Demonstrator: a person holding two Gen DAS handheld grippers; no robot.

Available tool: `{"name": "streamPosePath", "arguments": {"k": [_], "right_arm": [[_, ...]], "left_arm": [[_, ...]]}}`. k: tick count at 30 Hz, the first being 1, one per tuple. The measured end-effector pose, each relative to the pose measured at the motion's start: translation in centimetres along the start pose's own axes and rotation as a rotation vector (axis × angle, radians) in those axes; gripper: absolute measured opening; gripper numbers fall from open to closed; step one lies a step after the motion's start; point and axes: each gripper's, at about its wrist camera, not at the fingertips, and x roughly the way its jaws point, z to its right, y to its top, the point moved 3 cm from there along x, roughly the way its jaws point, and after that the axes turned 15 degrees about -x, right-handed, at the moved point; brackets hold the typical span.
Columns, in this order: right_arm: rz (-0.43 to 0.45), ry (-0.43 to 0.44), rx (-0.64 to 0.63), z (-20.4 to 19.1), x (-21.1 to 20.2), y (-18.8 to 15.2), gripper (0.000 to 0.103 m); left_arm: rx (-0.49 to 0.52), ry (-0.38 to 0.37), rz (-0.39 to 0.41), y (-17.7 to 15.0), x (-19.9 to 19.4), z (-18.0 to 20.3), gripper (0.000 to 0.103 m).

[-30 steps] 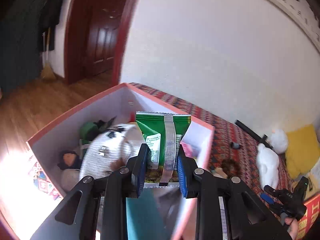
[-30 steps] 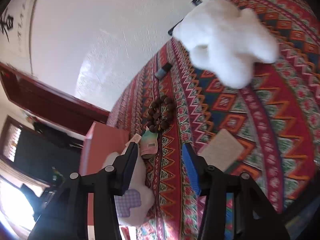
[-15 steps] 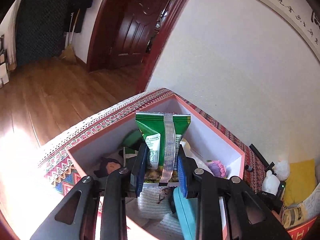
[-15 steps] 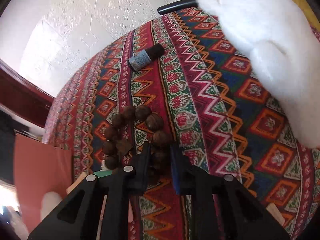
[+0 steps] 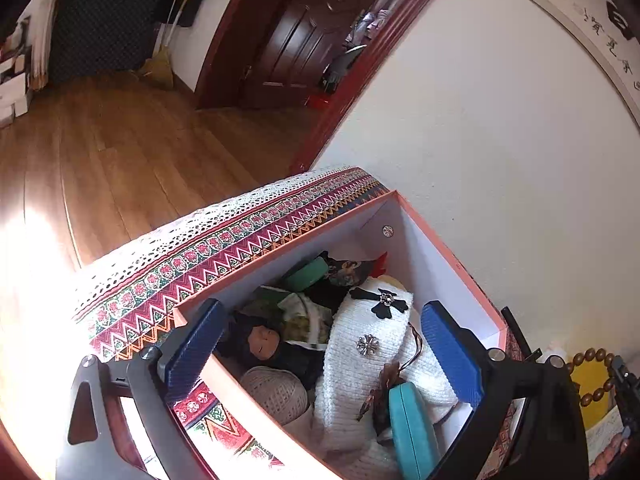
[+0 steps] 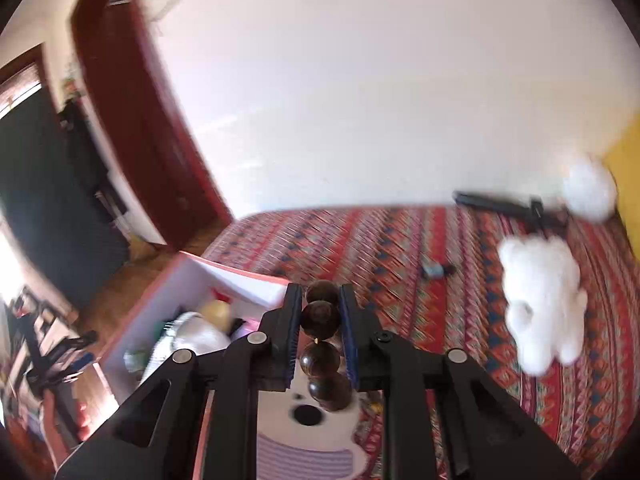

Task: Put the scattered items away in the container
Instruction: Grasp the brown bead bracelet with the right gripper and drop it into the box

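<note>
A pink box [image 5: 440,240] with white inner walls stands on the patterned bedspread. My left gripper [image 5: 322,308] hovers over it with its jaws opening wide and nothing between the pads. Below them a green packet [image 5: 298,318] lies among a white knit [image 5: 372,340], a doll [image 5: 264,340], a yarn ball [image 5: 276,392] and a teal case [image 5: 412,432]. My right gripper [image 6: 320,300] is shut on a string of dark wooden beads [image 6: 320,316], raised above the bed. The box [image 6: 240,270] lies below and to its left. The left wrist view catches the hanging beads [image 5: 596,376] at its right edge.
On the red patterned bedspread [image 6: 360,240] lie a white plush toy [image 6: 540,304], a small bottle [image 6: 434,269] and a black rod [image 6: 500,204] by the wall. A white soft toy with a purple patch [image 6: 312,440] lies under the right gripper. Wooden floor [image 5: 120,152] lies past the bed's end.
My left gripper has let go of the green packet, which now lies in the box, and its jaws stand wide. My right gripper closed on the beads and lifted them off the bedspread.
</note>
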Motion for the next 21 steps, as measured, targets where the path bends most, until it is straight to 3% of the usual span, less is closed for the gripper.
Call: {"name": "streamPosePath", "arguments": {"k": [4, 10, 13, 14, 17, 21], "right_arm": [[0.046, 0.070, -0.102, -6.2, 0.5, 4.0, 0.018], [0.069, 0.113, -0.209, -14.6, 5.6, 11.4, 0.018], [0.121, 0.080, -0.202, -17.1, 5.6, 14.0, 0.035], [0.146, 0.075, -0.200, -17.5, 5.0, 14.4, 0.043], [0.214, 0.067, -0.252, -18.6, 2.0, 14.2, 0.043], [0.235, 0.030, -0.314, -17.3, -1.6, 9.7, 0.043]], "left_arm": [[-0.025, 0.037, 0.044, 0.5, -1.1, -1.1, 0.099], [-0.013, 0.043, 0.038, 1.2, -1.0, -1.8, 0.099], [0.000, 0.057, 0.048, 1.5, -1.1, -1.9, 0.099], [-0.002, 0.054, 0.049, 1.6, -1.1, -1.9, 0.099], [-0.016, 0.043, 0.053, 2.0, -1.4, -2.4, 0.099], [-0.005, 0.032, 0.047, 1.6, -1.6, -1.9, 0.099]]}}
